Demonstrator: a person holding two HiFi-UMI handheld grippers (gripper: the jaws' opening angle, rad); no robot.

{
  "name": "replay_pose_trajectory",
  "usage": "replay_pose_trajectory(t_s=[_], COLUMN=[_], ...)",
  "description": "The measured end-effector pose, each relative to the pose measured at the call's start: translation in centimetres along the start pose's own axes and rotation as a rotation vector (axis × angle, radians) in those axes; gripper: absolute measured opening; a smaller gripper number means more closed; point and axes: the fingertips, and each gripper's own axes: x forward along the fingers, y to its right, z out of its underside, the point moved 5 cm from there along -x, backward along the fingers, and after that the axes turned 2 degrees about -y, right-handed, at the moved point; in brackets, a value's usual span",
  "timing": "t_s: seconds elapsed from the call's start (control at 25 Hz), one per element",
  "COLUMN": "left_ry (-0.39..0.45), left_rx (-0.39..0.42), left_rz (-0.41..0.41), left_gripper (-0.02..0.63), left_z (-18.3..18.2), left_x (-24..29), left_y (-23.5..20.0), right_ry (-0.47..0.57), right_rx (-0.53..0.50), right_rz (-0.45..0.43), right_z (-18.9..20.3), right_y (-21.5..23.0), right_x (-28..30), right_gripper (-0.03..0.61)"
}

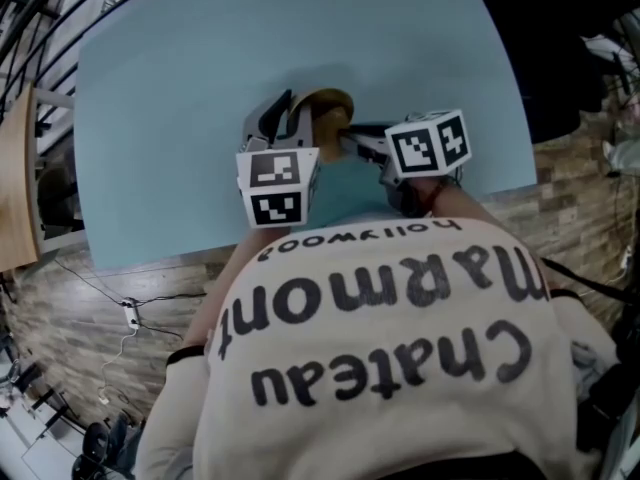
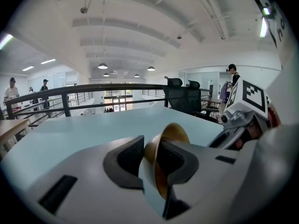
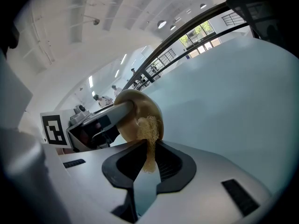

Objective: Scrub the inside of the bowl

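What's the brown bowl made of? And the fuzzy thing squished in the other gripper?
The bowl is golden-brown and smooth, with a soft shine and a thin rim. It is probably wood or plastic, but I can't tell which. The scrubber is pale tan, rough and dull, with loose wiry strands at its edges. It looks like a plant-fibre or coarse mesh scouring pad.

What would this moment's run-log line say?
left hand-held gripper: shut on bowl | right hand-held gripper: shut on scrubber | scrubber: against bowl

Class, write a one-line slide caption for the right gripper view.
The right tool holds a scrubber against the bowl gripped by the left tool.
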Motion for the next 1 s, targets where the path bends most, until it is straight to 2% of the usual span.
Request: replay_pose_trajectory(t_s=[0.4,0.56,0.76,1.0], left_ry=[0.034,0.062,0.178,0.180], left_rx=[-0.031,-0.082,-0.168,-0.257], left_rz=[0.017,0.022,0.042,0.080], left_gripper=[0.066,0.066,0.066,0.064], left_z=[0.8,0.8,0.2,0.6], left_x=[-1.4,-1.3,-1.0,-0.2], left_y=[-3.2,-3.5,-3.0,-2.8], right_ry=[0.015,0.029,0.060,0.068], right_rx=[-0.034,-0.022,0.028,0.043], right_rz=[0.038,0.044,0.051,0.067], right_z=[-0.3,-0.6,-1.0,-0.8], right_y=[-2.3,-2.3,-1.9,-2.3], right_x=[2.3,2.2,1.1,0.6], right_gripper=[0.061,0.061,0.061,0.061])
